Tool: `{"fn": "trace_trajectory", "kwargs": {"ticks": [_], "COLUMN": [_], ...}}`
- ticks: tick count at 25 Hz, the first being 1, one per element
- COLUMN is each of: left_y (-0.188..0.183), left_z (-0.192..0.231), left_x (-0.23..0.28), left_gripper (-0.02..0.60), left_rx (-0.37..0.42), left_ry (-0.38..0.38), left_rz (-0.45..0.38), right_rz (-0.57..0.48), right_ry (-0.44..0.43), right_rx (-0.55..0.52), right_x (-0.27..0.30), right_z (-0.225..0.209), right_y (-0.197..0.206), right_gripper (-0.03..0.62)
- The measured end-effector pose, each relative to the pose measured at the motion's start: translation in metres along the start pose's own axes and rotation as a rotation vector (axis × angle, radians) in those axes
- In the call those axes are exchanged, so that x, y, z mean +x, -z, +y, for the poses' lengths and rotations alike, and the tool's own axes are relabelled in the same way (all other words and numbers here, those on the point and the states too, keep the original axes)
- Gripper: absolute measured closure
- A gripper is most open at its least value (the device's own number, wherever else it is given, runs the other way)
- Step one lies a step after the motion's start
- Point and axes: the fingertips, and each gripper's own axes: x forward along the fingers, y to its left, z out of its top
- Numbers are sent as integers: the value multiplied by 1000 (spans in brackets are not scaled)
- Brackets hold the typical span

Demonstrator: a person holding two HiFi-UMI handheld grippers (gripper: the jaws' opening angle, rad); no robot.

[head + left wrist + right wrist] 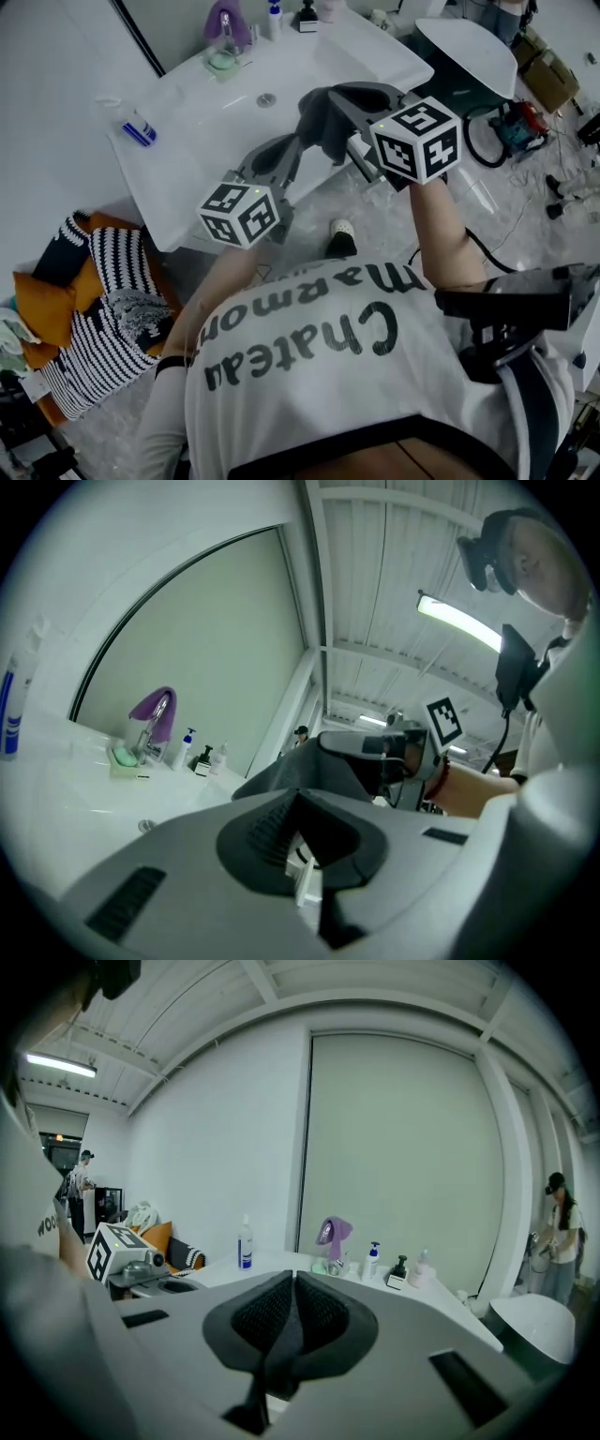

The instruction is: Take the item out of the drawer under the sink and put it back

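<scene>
I hold both grippers raised over the front edge of the white sink counter. My left gripper points up toward the basin; its pads meet at the tips with nothing between them. My right gripper reaches in from the right, its tips just ahead of the left one's. Its dark pads are pressed together and empty. The left gripper view shows the right gripper close in front. No drawer and no item from it show in any view; the space under the counter is hidden.
The basin has a drain and a tap with a purple cloth over it. A blue-and-white bottle lies at the counter's left. Striped cushions lie on the floor at the left. A white bowl and tools are at the right.
</scene>
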Motion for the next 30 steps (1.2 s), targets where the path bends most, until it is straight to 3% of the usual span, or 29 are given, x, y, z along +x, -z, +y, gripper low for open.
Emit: {"fn": "trace_trajectory", "kwargs": {"ticks": [7,18,30], "left_y": [-5,8,10], "left_z": [26,25,51], "left_x": [79,208,301], "left_gripper": [572,572,572], "left_rx": [-64,-53,-104], "left_ry": [-30,4,-44], "left_rz": [24,88,105], "right_rz": [21,60,54], "right_ry": [25,44,42], "right_rx": [-2,47,60], "right_x": [15,16,38], "right_z": [-89,-222,-325], "right_y": [6,40,56], "right_gripper": [572,572,572]}}
